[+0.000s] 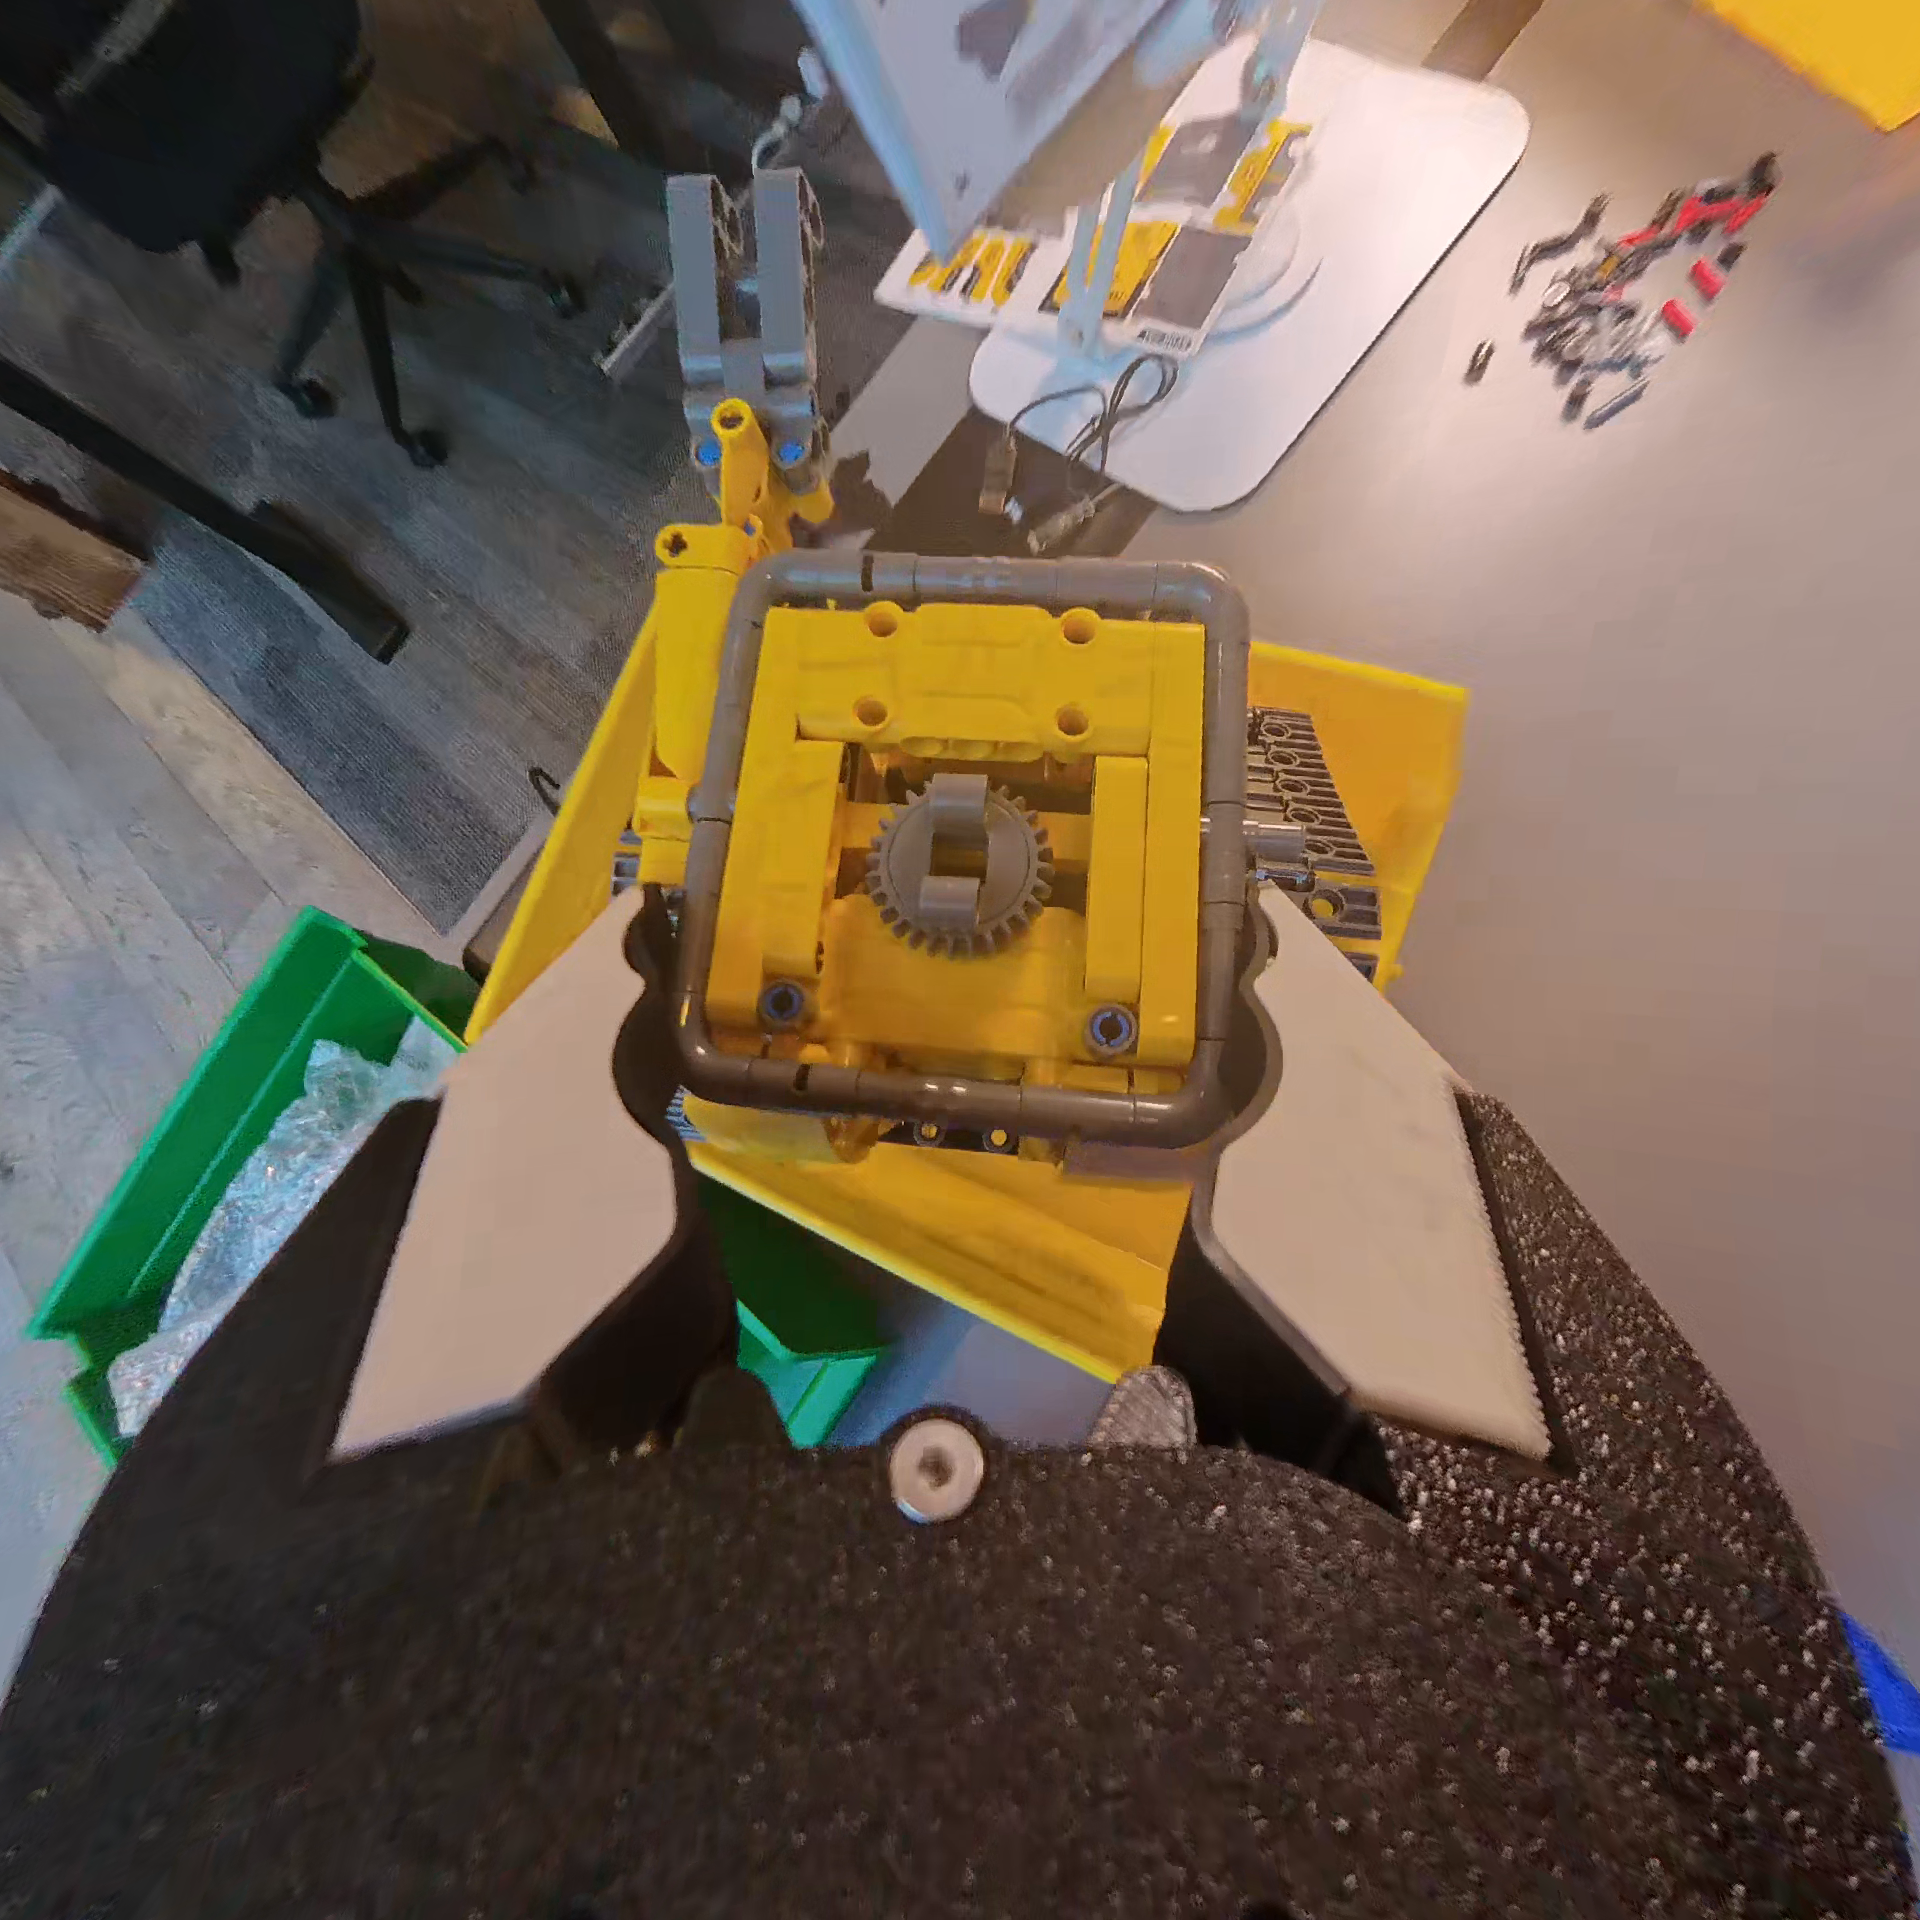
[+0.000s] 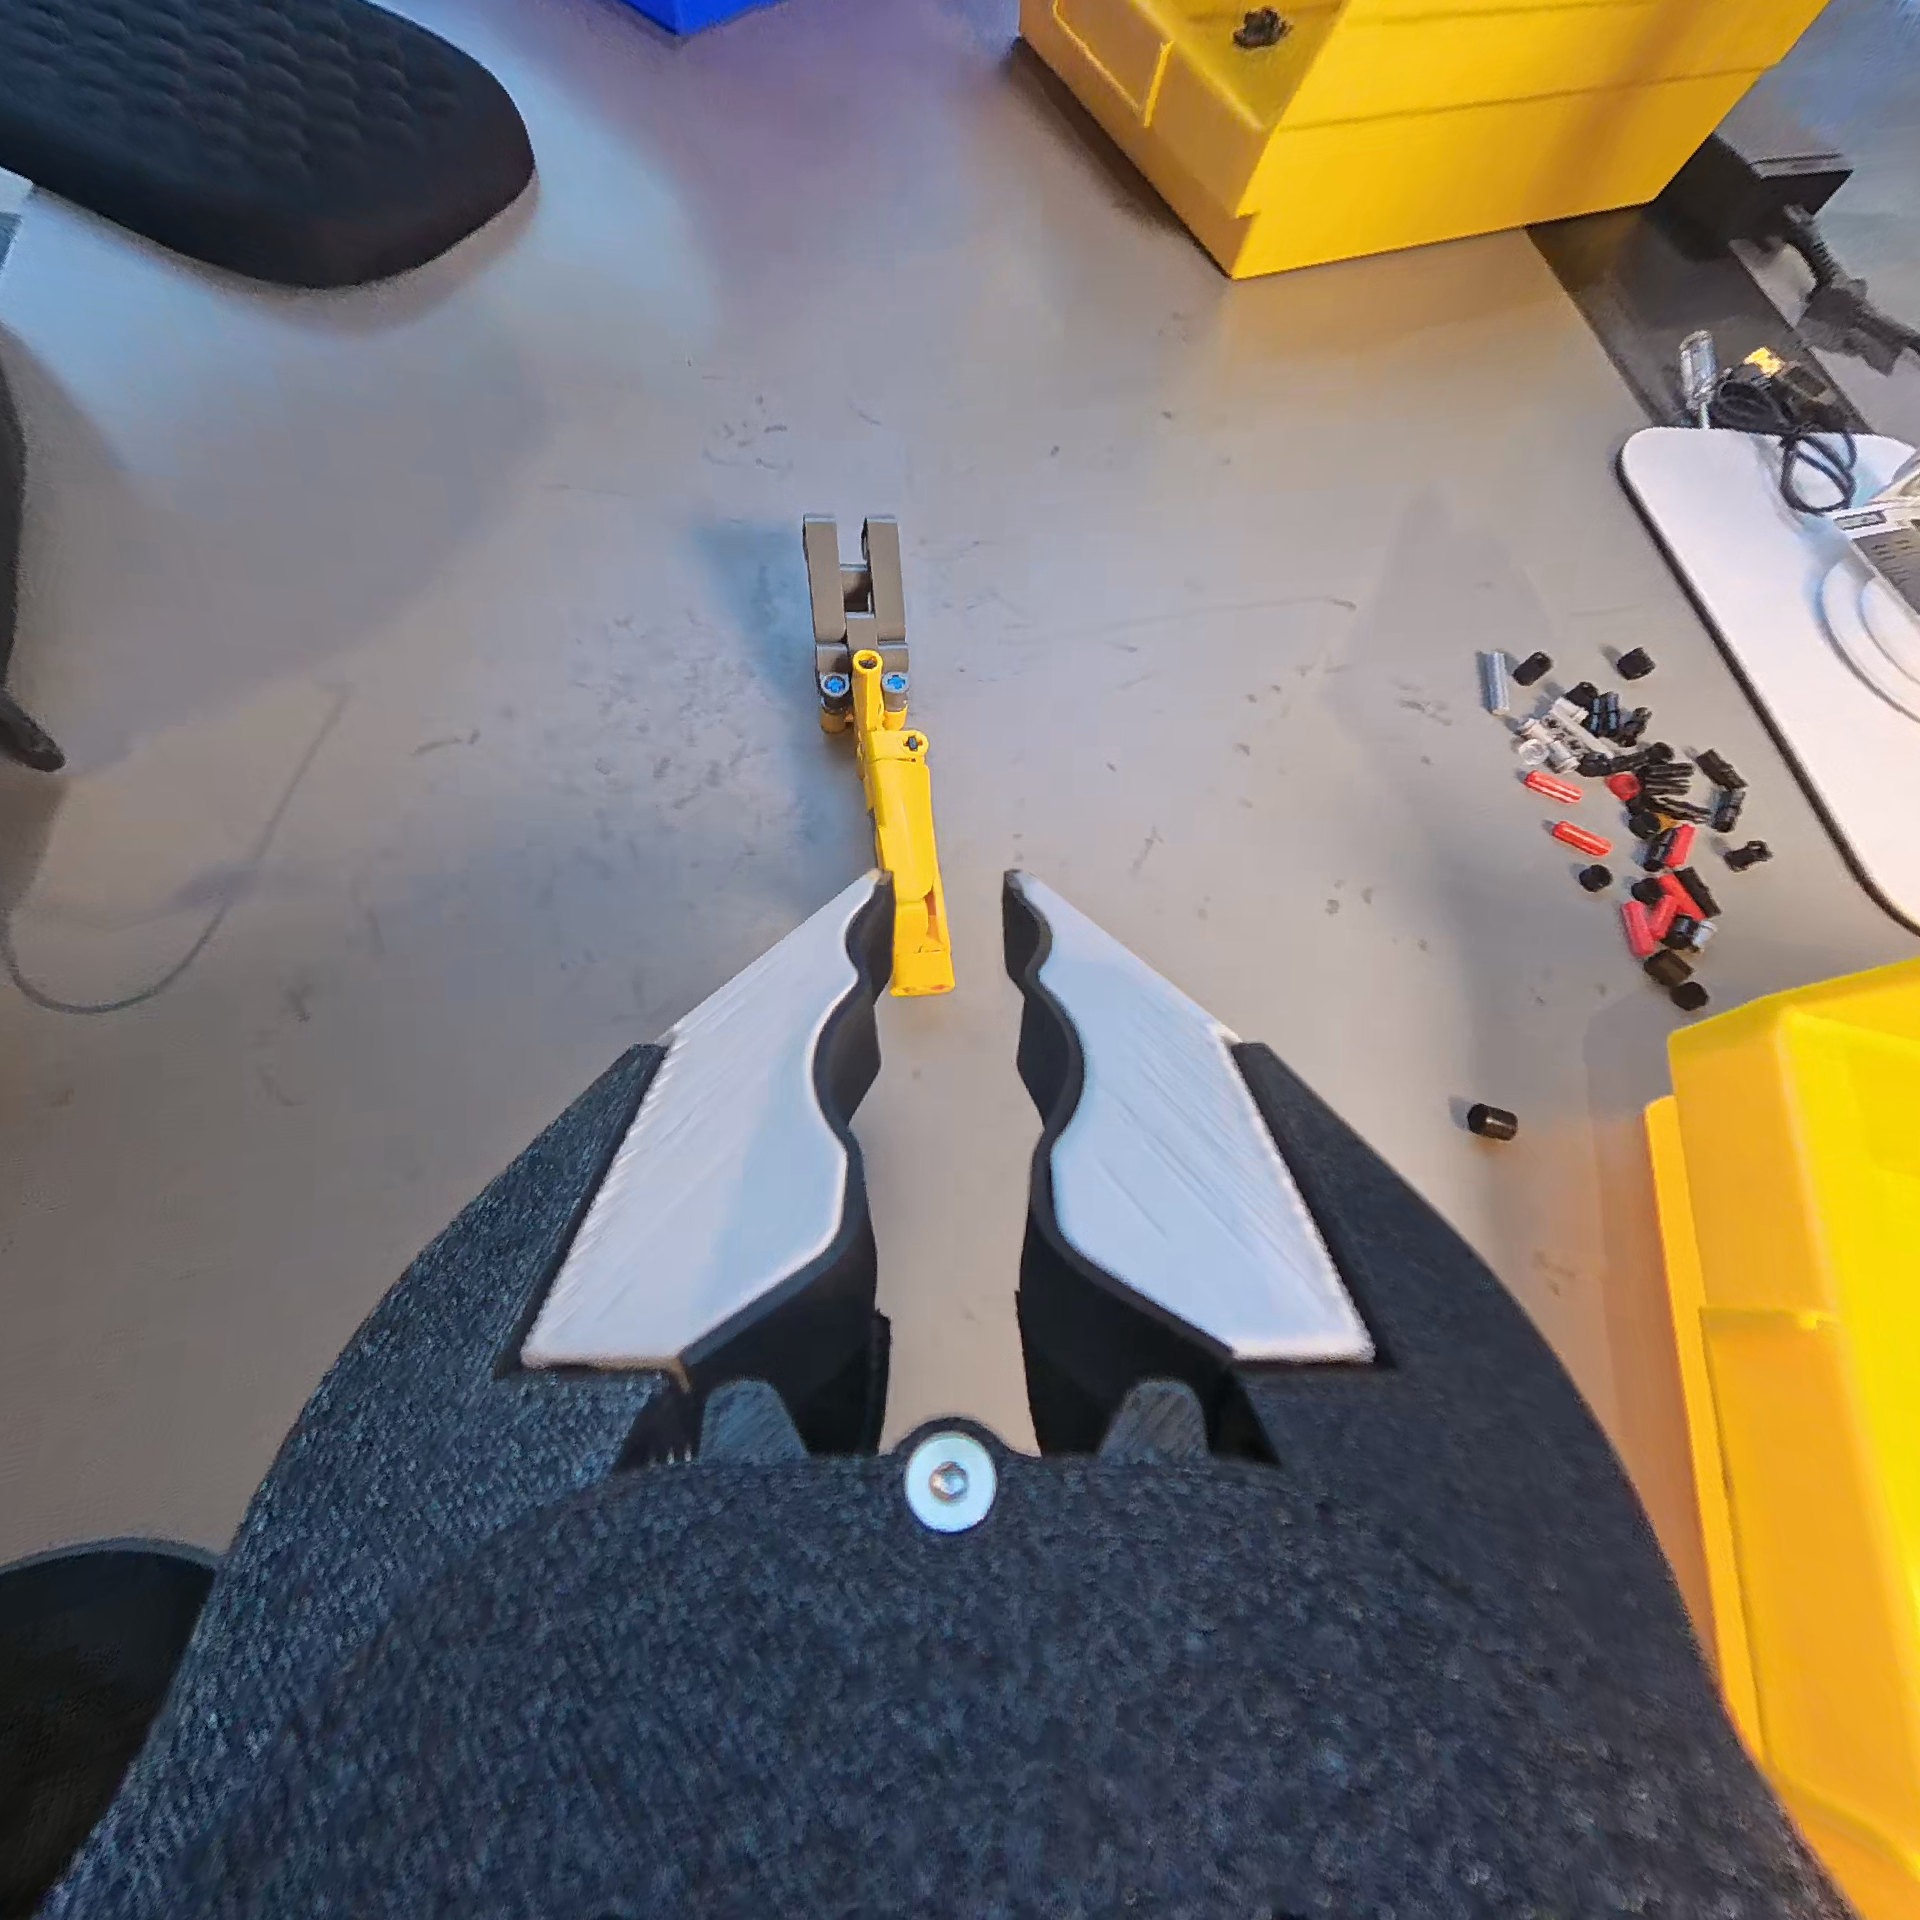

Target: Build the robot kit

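Note:
My left gripper point(image 1: 956, 914) is shut on a yellow brick-built model point(image 1: 935, 675) with a dark grey tube frame and a grey gear point(image 1: 961, 868) on its face. Its fingers point(image 1: 540, 1174) press the model's left and right sides. A yellow and grey forked arm point(image 1: 743, 312) sticks out from the model's far left corner. My right gripper point(image 2: 945, 883) is open just above the grey table point(image 2: 520, 727). A separate yellow and grey forked arm piece point(image 2: 883, 748) lies on the table, its near end between the fingertips beside the left one.
A yellow bin point(image 1: 1361, 748) sits under the held model, with a green bin point(image 1: 208, 1143) holding bubble wrap at the table edge. In the right wrist view there are yellow bins point(image 2: 1403, 135) point(image 2: 1818, 1351), a pile of small black and red parts point(image 2: 1631, 821), a white stand base point(image 2: 1745, 582) and a black chair point(image 2: 260, 135). The gap from one gripper's tips to the other's is roughly 50 cm.

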Demonstrator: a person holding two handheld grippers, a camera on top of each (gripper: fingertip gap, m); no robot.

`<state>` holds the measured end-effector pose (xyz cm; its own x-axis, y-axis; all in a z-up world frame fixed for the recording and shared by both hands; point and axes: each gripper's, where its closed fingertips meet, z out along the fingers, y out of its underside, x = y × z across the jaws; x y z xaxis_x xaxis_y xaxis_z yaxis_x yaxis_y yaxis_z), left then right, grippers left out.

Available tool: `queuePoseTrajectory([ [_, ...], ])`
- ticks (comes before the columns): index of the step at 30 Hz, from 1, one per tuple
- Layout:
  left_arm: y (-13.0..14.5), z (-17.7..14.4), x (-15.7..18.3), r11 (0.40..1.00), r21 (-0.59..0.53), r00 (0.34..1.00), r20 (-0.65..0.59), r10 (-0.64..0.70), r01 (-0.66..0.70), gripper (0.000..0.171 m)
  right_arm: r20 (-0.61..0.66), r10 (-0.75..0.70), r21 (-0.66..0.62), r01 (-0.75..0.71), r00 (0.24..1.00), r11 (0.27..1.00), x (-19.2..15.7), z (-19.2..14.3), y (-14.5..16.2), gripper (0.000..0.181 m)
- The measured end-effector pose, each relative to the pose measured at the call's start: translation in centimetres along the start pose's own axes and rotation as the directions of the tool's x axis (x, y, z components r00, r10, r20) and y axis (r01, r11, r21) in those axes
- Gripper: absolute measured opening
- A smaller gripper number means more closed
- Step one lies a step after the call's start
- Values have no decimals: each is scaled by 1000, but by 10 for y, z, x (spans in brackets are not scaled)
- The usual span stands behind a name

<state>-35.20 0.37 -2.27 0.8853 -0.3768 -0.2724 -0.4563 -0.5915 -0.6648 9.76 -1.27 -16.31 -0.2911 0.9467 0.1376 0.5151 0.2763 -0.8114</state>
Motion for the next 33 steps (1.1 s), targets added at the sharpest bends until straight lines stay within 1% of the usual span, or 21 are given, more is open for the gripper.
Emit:
queuePoseTrajectory([
  [3,-30,-25,26,995,103,1000,-15,9,-7,105,-15,5,17,-4,1000,1000,2,-1,-6,22],
  [6,-56,-35,71,982,189,998,-52,33,-23,105,-14,-13,4,13,1000,1000,3,8,-12,29],
  [9,-72,-29,122,969,245,994,-92,52,-28,105,49,-50,-51,53,998,997,-6,28,-16,39],
  [11,-78,-18,156,964,263,990,-121,66,-32,105,126,-49,-98,62,991,993,-16,44,-15,46],
  [13,-81,-3,187,962,272,985,-155,74,-29,105,203,-31,-134,59,979,989,-26,59,-14,51],
  [15,-80,13,215,962,272,976,-207,66,-8,105,231,-29,-188,74,972,979,-28,70,-7,49],
  [16,-79,21,227,963,269,971,-229,64,0,105,256,-24,-217,81,966,973,-31,73,-2,43],
  [18,-74,37,246,967,257,963,-261,66,3,105,265,-33,-234,97,964,967,-33,73,3,22],
  [19,-71,44,254,969,247,958,-277,69,1,105,264,-39,-239,105,964,965,-35,72,5,17],
  [22,-62,60,276,974,227,937,-340,77,3,106,285,-60,-221,126,957,967,-45,58,8,15],
  [24,-59,67,293,975,223,916,-390,92,-3,106,311,-68,-178,129,948,976,-56,46,4,15],
  [26,-56,72,310,975,221,899,-421,120,-27,106,299,-66,-136,111,952,985,-59,36,-1,15],
  [29,-60,78,324,969,237,897,-410,168,-73,106,279,-51,-115,86,959,990,-60,28,-1,16],
  [33,-63,79,330,967,243,890,-423,171,-70,107,270,-43,-130,81,962,988,-63,31,8,16],
])
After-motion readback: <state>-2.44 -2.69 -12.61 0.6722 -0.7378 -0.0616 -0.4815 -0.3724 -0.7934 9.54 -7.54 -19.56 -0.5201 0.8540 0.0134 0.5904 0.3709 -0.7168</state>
